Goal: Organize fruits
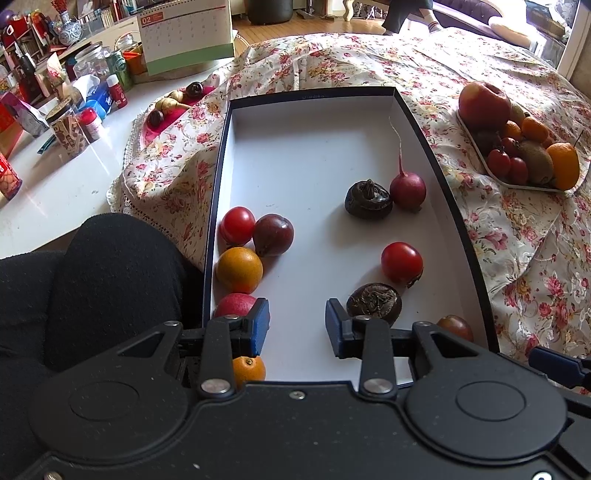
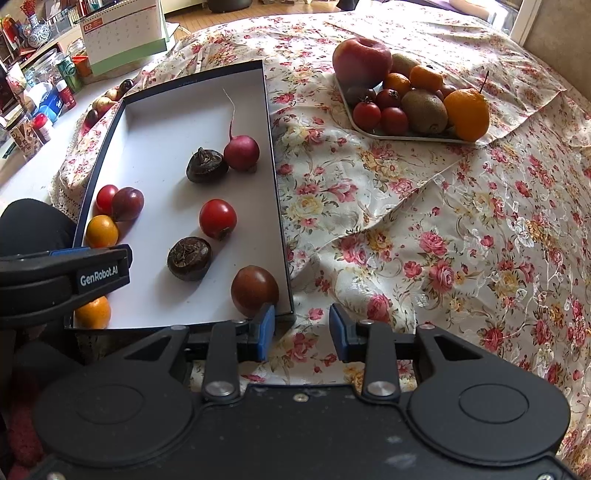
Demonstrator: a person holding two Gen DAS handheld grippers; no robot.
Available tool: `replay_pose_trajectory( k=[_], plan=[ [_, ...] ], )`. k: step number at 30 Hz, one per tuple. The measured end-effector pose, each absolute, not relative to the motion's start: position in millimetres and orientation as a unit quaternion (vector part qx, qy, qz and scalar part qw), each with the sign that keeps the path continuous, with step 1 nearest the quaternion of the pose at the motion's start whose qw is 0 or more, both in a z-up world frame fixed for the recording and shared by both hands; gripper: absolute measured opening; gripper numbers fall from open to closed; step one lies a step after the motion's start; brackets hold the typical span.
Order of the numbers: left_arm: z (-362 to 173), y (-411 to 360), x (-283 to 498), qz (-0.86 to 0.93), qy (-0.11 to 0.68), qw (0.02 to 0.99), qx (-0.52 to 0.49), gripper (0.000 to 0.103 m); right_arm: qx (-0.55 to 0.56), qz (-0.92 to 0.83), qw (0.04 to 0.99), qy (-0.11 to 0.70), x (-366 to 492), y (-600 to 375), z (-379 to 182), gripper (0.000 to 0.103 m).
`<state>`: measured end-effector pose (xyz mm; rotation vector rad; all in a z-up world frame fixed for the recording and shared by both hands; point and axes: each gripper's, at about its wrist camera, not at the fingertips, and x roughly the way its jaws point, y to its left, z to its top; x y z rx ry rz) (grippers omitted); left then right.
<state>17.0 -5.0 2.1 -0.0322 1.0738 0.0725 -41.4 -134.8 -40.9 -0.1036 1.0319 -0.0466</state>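
Both grippers, left (image 1: 297,325) and right (image 2: 302,332), have jaws apart w/ nothing between. Approx. ten small fruits lie in the shallow white box w/ dark rim (image 2: 275,177); the white tray (image 2: 406,137) of fruits beside is full, so much is left.

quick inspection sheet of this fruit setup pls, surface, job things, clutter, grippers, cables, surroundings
surface: floral tablecloth, creased
job's things: shallow white box with dark rim holds red tomatoes, oranges, dark chestnuts, a long-rooted red radish; white tray heaped with apple, kiwis, oranges, tomatoes
clutter: jars and bottles on the bare white tabletop
grippers: left gripper open, empty, over the box; right gripper open, empty, over cloth
cables: nothing seen
surroundings: desk calendar, wood floor
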Motion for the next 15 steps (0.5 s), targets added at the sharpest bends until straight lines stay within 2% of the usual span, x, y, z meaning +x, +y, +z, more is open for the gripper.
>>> replay_pose_trajectory(
  k=[15],
  plan=[
    [3.7,-6.4,15.9,0.036,0.504,0.863,-0.008,0.044,-0.053,-0.02,0.87,0.489,-42.9,-133.7,-40.0,0.036]
  ],
)
